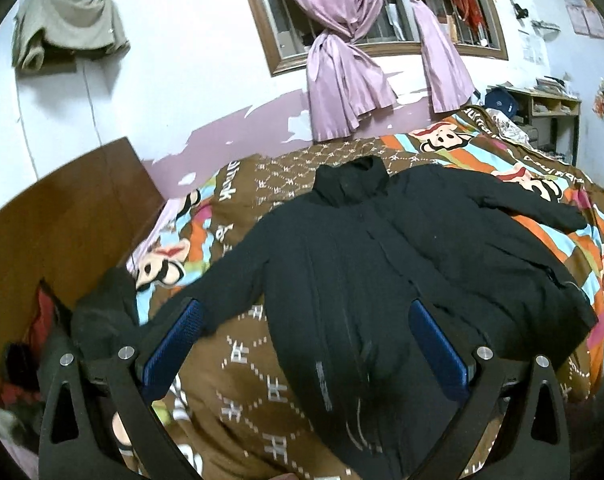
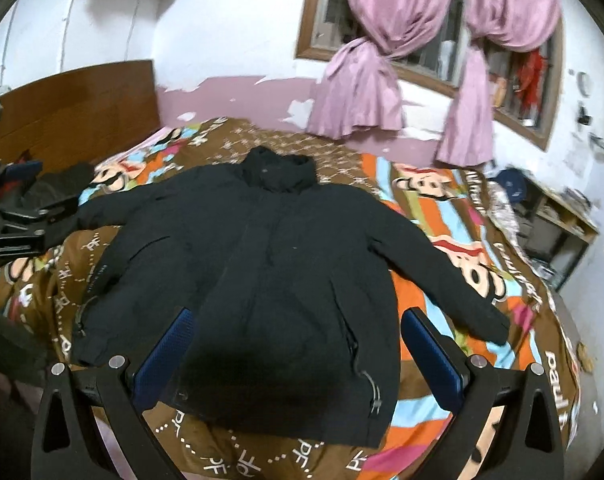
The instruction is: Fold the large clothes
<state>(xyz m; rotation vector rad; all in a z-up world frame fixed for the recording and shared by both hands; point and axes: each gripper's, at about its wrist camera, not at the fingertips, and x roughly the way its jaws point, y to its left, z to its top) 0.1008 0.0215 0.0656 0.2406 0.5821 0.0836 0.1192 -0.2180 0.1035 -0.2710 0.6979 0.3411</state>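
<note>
A large black jacket (image 1: 382, 264) lies spread flat, front up, on the patterned bedspread (image 1: 241, 364), collar toward the window and both sleeves stretched out. It also shows in the right wrist view (image 2: 269, 264). My left gripper (image 1: 306, 312) is open and empty, hovering above the jacket's lower left part, near the left sleeve. My right gripper (image 2: 295, 320) is open and empty above the jacket's lower hem. The left gripper also shows at the left edge of the right wrist view (image 2: 17, 228).
A wooden headboard (image 1: 61, 220) stands at the left, with a pile of dark and red clothes (image 1: 93, 312) beside it. Purple curtains (image 1: 342, 60) hang at the window behind the bed. A shelf (image 2: 558, 224) with clutter stands at the right.
</note>
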